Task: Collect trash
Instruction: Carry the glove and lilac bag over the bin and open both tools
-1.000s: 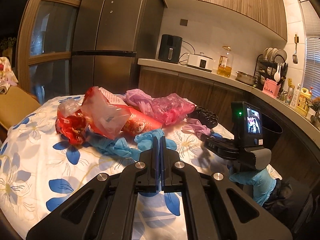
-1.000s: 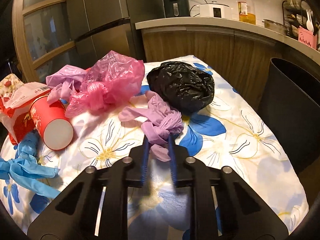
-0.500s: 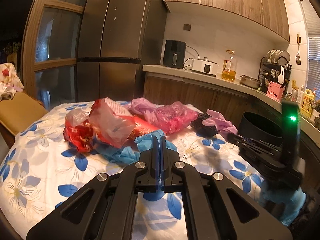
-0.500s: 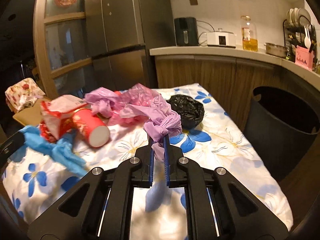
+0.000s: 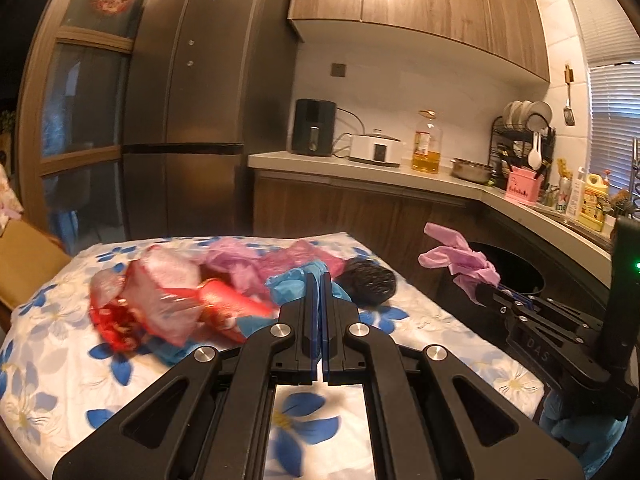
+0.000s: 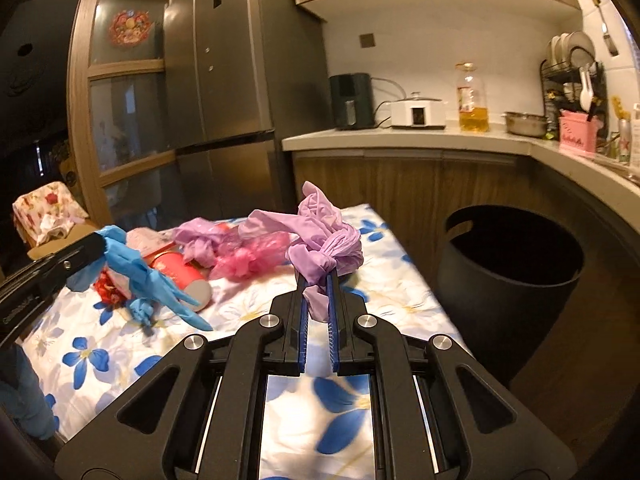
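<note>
The right gripper [image 6: 318, 300] pinches the knotted purple bag [image 6: 328, 252], light, limp and slippery, near the table's [image 6: 404, 276] right edge; the left gripper [image 5: 317, 300] clamps a floppy blue glove [image 6: 132, 268].

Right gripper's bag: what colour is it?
Light purple; the bag shows best in the right wrist view, pinched in the right gripper.

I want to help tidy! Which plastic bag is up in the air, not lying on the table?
The light purple bag. The right gripper pinches it above the table, while the pink bag and black bag lie on the cloth.
</note>
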Available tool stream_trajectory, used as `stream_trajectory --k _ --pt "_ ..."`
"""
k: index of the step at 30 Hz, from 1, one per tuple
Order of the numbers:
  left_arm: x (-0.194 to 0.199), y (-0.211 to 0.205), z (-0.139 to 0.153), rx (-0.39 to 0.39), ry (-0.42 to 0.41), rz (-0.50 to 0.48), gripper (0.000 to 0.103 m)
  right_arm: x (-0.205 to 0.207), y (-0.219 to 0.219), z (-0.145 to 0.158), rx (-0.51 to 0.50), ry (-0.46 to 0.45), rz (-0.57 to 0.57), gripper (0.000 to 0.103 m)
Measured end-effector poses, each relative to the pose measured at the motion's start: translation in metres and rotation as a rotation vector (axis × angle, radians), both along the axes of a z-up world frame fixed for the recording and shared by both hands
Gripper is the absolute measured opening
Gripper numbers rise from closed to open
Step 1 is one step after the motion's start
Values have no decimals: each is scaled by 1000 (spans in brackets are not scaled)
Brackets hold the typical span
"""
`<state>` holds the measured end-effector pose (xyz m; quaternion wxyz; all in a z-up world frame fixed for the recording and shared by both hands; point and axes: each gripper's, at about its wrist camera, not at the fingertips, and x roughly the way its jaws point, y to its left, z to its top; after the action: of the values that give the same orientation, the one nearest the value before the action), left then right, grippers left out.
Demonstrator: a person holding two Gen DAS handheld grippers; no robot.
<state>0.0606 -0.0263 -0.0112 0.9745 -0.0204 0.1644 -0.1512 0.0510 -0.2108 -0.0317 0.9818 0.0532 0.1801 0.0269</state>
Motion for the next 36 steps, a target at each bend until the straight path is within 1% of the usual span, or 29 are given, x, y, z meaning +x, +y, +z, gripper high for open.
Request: stream_trajectory --k 10,16,19,25,30,36 --pt "18 -58 7 28 -12 -91 1 -9 -51 8 -7 -20 -128 8" --pt "24 -95 28 26 -72 -151 1 -9 -82 16 -23 -42 -205 8" --pt "30 -115 39 14 -96 -198 1 -8 -101 22 -31 -56 -253 8" --pt "39 -155 51 12 -138 -259 1 -2 -131 27 -45 -70 -322 8" --pt "52 -187 52 12 -120 -289 1 8 -152 28 -42 -66 -354 8" --pt "68 -219 42 33 -90 -326 1 22 -170 20 -43 -39 -370 8"
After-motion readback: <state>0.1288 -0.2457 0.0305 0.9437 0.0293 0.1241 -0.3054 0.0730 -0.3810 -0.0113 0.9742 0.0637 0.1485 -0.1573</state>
